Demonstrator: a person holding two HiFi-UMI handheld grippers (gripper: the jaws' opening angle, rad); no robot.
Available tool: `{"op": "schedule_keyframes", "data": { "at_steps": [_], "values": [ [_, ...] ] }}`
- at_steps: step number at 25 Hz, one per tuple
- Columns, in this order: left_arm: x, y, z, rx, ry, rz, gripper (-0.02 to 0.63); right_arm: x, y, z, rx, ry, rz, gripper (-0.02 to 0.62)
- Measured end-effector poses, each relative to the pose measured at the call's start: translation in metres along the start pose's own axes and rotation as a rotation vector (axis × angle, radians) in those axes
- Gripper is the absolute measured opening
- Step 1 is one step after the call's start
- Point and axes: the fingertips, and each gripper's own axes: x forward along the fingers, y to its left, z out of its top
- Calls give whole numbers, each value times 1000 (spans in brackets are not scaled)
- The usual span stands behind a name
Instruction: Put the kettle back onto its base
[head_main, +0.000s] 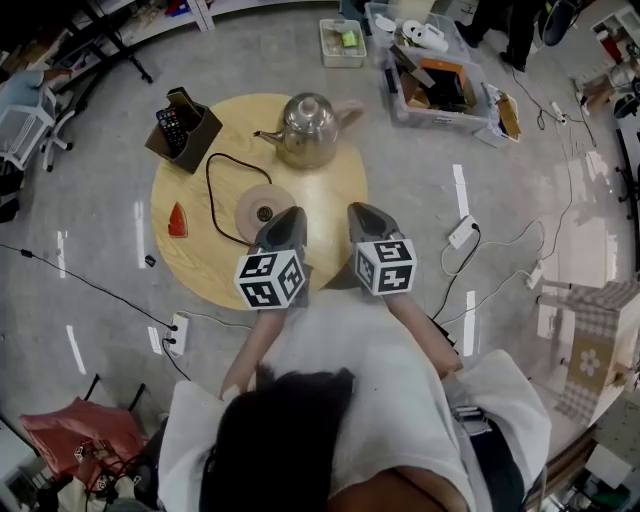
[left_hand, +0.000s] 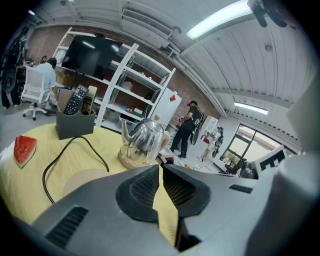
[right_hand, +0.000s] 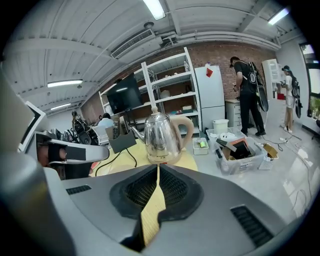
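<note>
A shiny steel kettle (head_main: 308, 130) with a beige handle stands on the far side of the round yellow table (head_main: 330, 200), off its base. The beige round base (head_main: 265, 210) lies nearer, with a black cord (head_main: 215, 195) looping from it. My left gripper (head_main: 290, 212) hovers just right of the base, shut and empty. My right gripper (head_main: 358, 208) is beside it, also shut and empty. Both point toward the kettle, which shows ahead in the left gripper view (left_hand: 142, 142) and the right gripper view (right_hand: 162, 135). The base (left_hand: 85, 180) lies low left of the left gripper's jaws.
A dark holder with remote controls (head_main: 183, 128) sits at the table's far left, and a red watermelon-slice toy (head_main: 177, 220) at its left edge. Plastic bins (head_main: 440, 85) stand on the floor beyond, with power strips and cables around. People stand by shelves in the background (right_hand: 247, 95).
</note>
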Motion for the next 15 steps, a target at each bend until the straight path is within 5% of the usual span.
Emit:
{"op": "schedule_keyframes", "data": {
  "at_steps": [15],
  "values": [
    [28, -1, -2, 2, 57, 3, 46, 31, -29, 29, -11, -25, -8, 31]
  ]
}}
